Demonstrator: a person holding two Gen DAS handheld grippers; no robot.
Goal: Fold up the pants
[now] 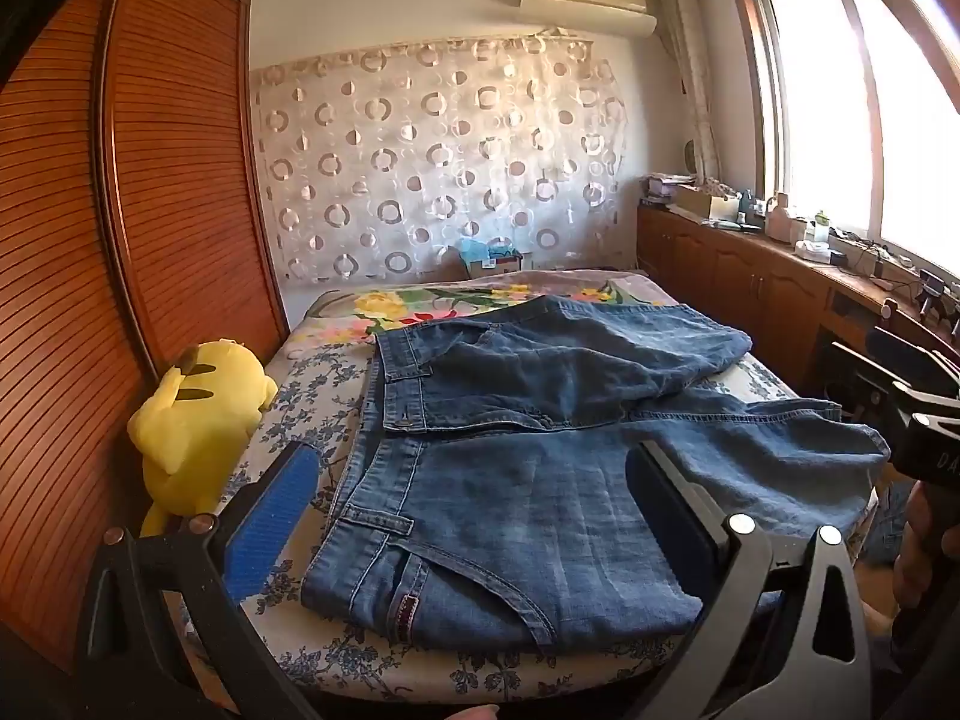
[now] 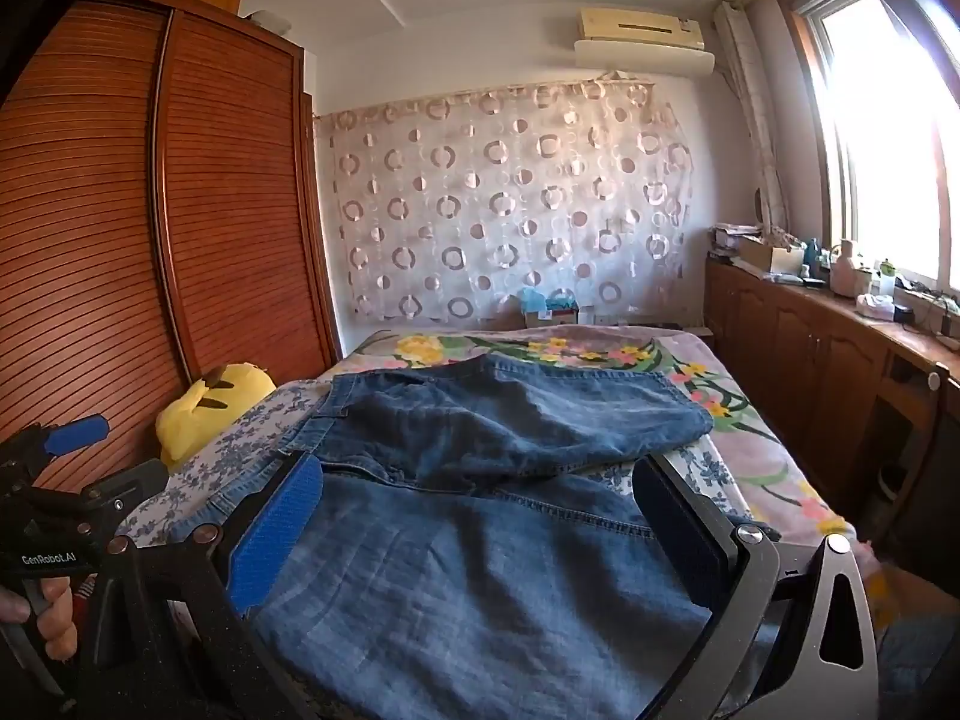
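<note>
Blue denim pants [image 1: 540,450] lie spread on the bed, waistband to the left, the two legs running right, the far leg bent over the near one. My left gripper [image 1: 474,492] is open and empty, hovering above the waistband end. My right gripper [image 2: 480,510] is open and empty above the near leg of the pants [image 2: 480,570]. The left gripper also shows at the left edge of the right wrist view [image 2: 66,438]; the right gripper shows at the right edge of the left wrist view [image 1: 912,372].
A yellow plush toy [image 1: 198,420] sits at the bed's left edge by a wooden wardrobe [image 1: 150,180]. The bed [image 1: 324,360] has a floral cover. A wooden counter [image 1: 780,264] with clutter runs under the window on the right.
</note>
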